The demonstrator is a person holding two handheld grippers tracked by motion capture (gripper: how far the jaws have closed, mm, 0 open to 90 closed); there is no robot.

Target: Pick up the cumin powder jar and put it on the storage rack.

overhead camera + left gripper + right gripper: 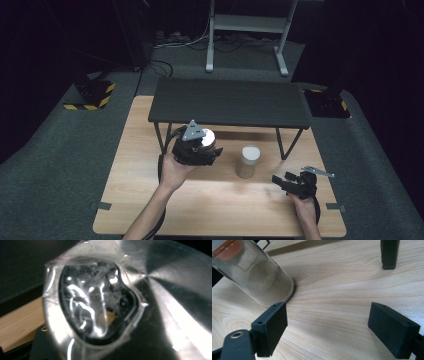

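My left gripper (209, 149) is held above the table in front of the low shelf, shut on a round silver-topped can (205, 139). In the left gripper view the can's shiny lid (165, 287) sits right against the camera, with a clear crinkled film (95, 302) over a dark opening. A clear jar of sandy powder (247, 161) stands upright at the table's middle. My right gripper (281, 181) rests low at the right, open and pointing towards the jar (259, 277). Its jaws (332, 327) stand wide apart over bare wood, a short way from the jar.
A black low shelf (230, 102) stands across the back half of the wooden table (150, 200). One of its legs (389, 253) is ahead of the right gripper. Grey carpet and a metal stand (247, 30) lie beyond the table.
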